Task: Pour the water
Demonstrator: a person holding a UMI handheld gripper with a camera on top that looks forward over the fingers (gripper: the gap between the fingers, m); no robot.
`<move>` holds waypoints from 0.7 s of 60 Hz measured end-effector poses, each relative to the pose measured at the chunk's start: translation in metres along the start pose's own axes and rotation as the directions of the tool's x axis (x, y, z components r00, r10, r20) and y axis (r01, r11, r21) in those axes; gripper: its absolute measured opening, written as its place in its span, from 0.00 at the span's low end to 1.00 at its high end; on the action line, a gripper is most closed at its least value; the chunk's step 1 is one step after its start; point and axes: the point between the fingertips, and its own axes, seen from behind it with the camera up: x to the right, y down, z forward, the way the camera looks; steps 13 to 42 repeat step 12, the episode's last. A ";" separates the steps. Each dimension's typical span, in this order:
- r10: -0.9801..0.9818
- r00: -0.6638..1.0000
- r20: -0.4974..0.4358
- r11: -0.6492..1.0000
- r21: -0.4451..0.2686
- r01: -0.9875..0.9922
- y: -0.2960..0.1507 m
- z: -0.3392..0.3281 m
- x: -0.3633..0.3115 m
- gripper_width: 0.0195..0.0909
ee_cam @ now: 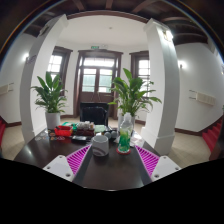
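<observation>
Dark wood table [105, 172], glossy enough to catch some glare, and that's what everything sits on. The gripper [110, 160] hangs low over the near edge with its two fingers spread wide, magenta pads [78, 158] facing each other, nothing between them but bare tabletop, so it's holding nothing right now. Toward the far edge, roughly mid-table, there's a clear bottle [125, 127] standing upright with something green [124, 143] at its base; I can't tell if that's a cup or part of the bottle. Just beside it, on the left, sits a pale grey cup-like thing [100, 146], closer to the fingers than the bottle is. Further left along the far edge there's a clutter of red and green items [68, 130] that I can't make out. Two big potted plants [48, 97] stand on the floor behind the table, either side of a door [97, 78]. My read: this is still the approach step, nothing picked up, no pouring started. If the bottle is the water source, the next move needs the fingers carried forward past the grey cup without bumping it, lined up either side of the bottle's body, then closed firmly before any lift or tilt. Clear plastic could be slippery, so a mid-body grip seems safest.
</observation>
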 end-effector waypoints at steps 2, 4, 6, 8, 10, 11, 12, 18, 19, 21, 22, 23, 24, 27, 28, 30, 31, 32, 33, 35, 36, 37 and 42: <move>-0.003 1.000 0.007 1.000 -0.005 0.003 0.002 -0.001 -0.004 0.90; -0.003 1.000 0.015 1.000 -0.007 0.004 0.004 0.000 -0.009 0.90; 0.000 1.000 0.022 1.000 -0.007 0.000 0.005 0.000 -0.012 0.90; 0.004 1.000 0.029 1.000 -0.006 -0.003 0.004 0.000 -0.015 0.90; 0.005 0.999 0.036 1.000 -0.004 -0.005 0.003 0.000 -0.017 0.90; 0.007 0.999 0.040 1.000 -0.003 -0.007 0.003 -0.001 -0.018 0.90; 0.008 0.999 0.043 1.000 -0.002 -0.008 0.002 0.000 -0.019 0.90; 0.008 0.999 0.043 1.000 -0.002 -0.008 0.002 0.000 -0.019 0.90; 0.008 0.999 0.043 1.000 -0.002 -0.008 0.002 0.000 -0.019 0.90; 0.008 0.999 0.043 1.000 -0.002 -0.008 0.002 0.000 -0.019 0.90; 0.008 0.999 0.043 1.000 -0.002 -0.008 0.002 0.000 -0.019 0.90; 0.008 0.999 0.043 1.000 -0.002 -0.008 0.002 0.000 -0.019 0.90; 0.008 0.999 0.043 1.000 -0.002 -0.008 0.002 0.000 -0.019 0.90; 0.008 0.999 0.043 1.000 -0.002 -0.008 0.002 0.000 -0.019 0.90; 0.008 0.999 0.043 1.000 -0.002 -0.008 0.002 0.000 -0.019 0.90; 0.008 0.999 0.043 1.000 -0.002 -0.008 0.002 0.000 -0.019 0.90; 0.008 0.999 0.043 1.000 -0.002 -0.008 0.002 0.000 -0.019 0.90; 0.008 0.999 0.043 1.000 -0.002 -0.008 0.002 0.000 -0.019 0.90; 0.008 0.999 0.043 1.000 -0.002 -0.008 0.002 0.000 -0.019 0.90; 0.008 0.999 0.043 1.000 -0.002 -0.008 0.002 0.000 -0.019 0.90; 0.008 0.999 0.043 1.000 -0.002 -0.008 0.002 0.000 -0.019 0.90; 0.008 0.999 0.043 1.000 -0.002 -0.008 0.002 0.000 -0.019 0.90; 0.008 0.999 0.043 1.000 -0.002 -0.008 0.002 0.000 -0.019 0.90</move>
